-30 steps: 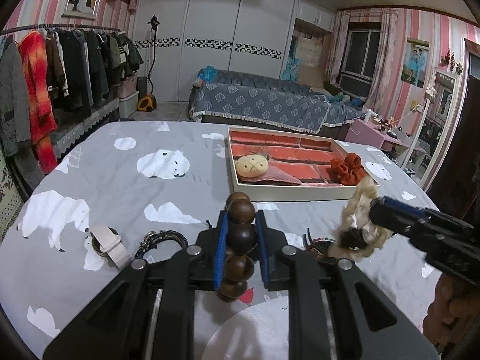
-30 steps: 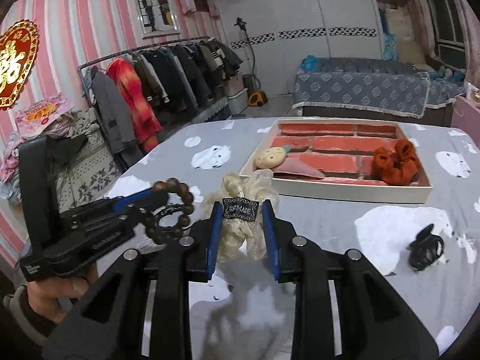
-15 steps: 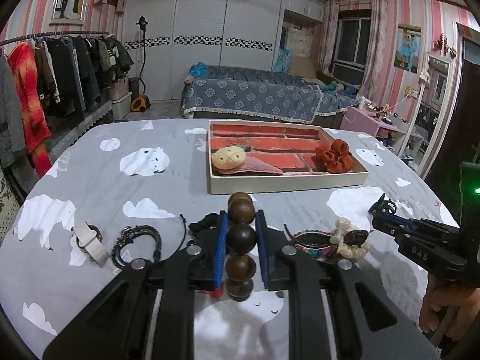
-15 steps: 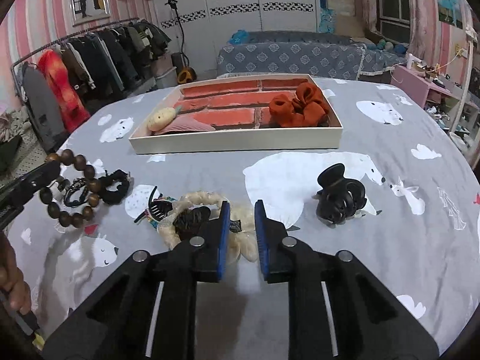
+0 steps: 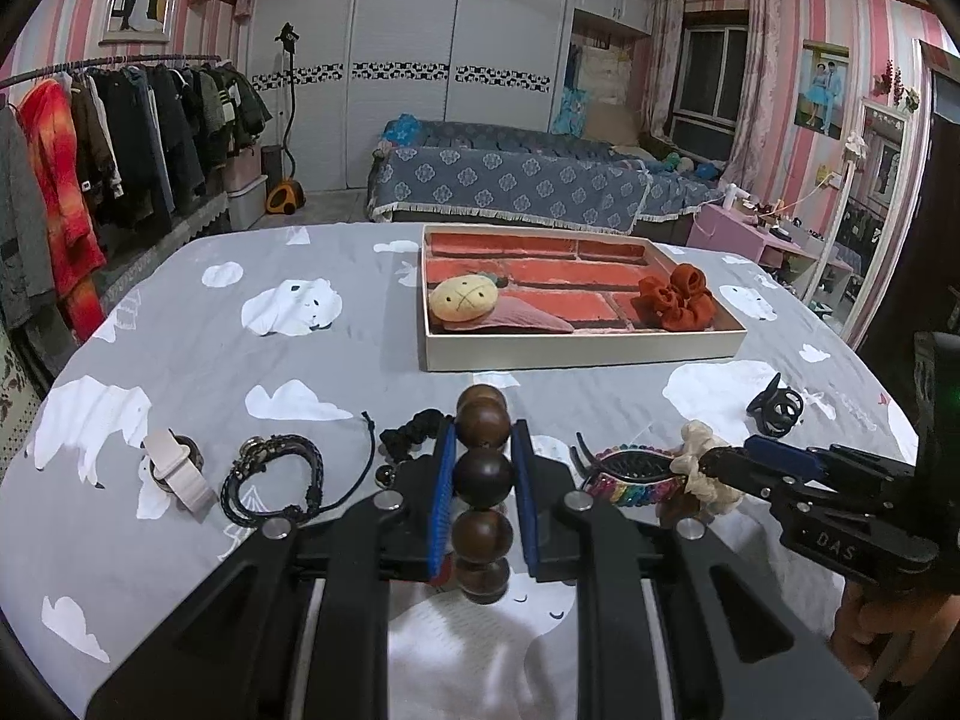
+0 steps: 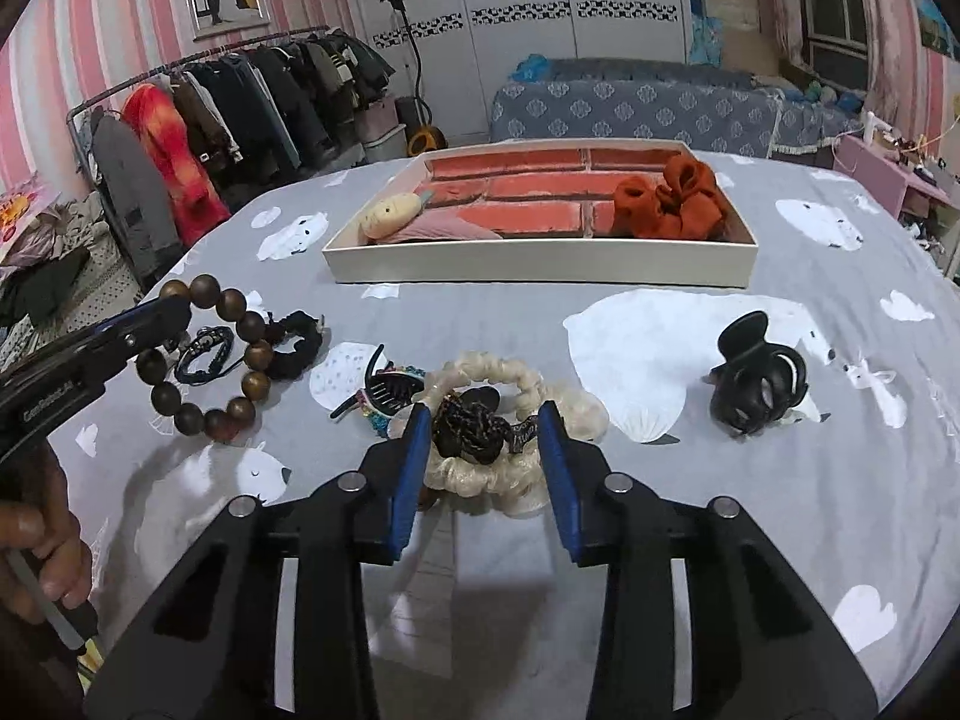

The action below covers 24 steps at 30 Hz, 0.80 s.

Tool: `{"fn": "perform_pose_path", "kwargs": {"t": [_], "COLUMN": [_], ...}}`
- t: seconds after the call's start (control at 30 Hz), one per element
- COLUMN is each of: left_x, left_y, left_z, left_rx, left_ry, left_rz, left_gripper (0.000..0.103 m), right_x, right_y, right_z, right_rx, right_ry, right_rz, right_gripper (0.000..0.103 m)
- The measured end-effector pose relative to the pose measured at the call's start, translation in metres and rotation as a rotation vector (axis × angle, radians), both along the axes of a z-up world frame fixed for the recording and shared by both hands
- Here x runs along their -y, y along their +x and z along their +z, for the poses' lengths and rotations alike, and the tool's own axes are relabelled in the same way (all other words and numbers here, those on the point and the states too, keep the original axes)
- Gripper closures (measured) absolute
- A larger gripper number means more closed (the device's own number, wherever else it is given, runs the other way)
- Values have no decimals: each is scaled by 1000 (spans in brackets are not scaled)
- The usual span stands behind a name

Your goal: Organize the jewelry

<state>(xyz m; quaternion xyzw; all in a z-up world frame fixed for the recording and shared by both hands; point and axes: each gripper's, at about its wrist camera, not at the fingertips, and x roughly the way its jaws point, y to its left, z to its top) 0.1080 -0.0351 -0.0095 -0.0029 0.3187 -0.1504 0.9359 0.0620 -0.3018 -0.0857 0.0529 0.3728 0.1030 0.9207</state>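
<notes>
I am clenching the wooden bead bracelet [image 5: 483, 462] in my left gripper [image 5: 482, 483]; my right gripper [image 6: 485, 457], jaws just opening, is straddling the cream scrunchie [image 6: 510, 414] lying loose on the near bedspread; next I judge I am carrying beads to the far tray [image 6: 540, 258].

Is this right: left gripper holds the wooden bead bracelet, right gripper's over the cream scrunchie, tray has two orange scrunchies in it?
One thing is wrong: the tray holds only one orange scrunchie; the right wrist view shows this. The left gripper does hold the wooden bead bracelet, and the right gripper is over the cream scrunchie.
</notes>
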Motion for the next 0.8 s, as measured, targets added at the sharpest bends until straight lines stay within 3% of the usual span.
{"fn": "perform_pose_path", "kwargs": {"t": [0.1,0.13,0.23,0.8], "left_x": [0,0,0,0], "left_y": [2,2,3,-5], "left_z": [-1,-1,-2,15], "left_rx": [-4,-4,-4,37], "left_ry": [-2,-3,-4,-14], "left_rz": [-2,-3,-2,-5], "left_gripper": [84,84,84,84], "right_x": [-2,-3,-4,10], "right_y": [7,7,3,-23], "right_z": [-4,-5,4,60], "right_rx": [-21,-19,20,200], "right_ry": [22,19,1,-2], "right_rz": [23,28,26,-38], "right_gripper": [77,86,90,91]}}
